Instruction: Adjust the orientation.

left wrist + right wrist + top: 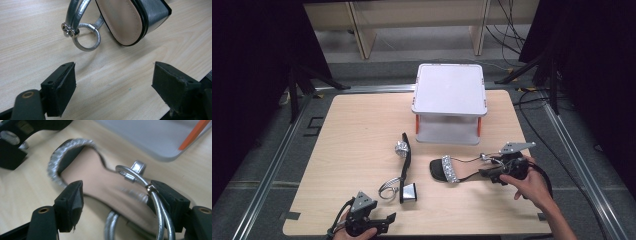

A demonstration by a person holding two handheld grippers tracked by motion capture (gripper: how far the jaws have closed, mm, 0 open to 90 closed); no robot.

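High view: your right gripper (pixel 496 173) sits at the heel of the upright silver-strapped black sandal (pixel 447 170). Right gripper view: jaws parted astride that heel, not yet pinching, strap loop brushing one pad, lined up for a grab. Left gripper view: your left gripper (pixel 113 82) gapes empty, the tipped silver block-heel sandal (pixel 130 20) just ahead.

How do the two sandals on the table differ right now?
The right sandal lies flat, sole down, its heel between the right hand-held gripper jaws. The left sandal lies tipped on its side, untouched, ahead of the open left hand-held gripper. Both have silver straps and sparkly trim.
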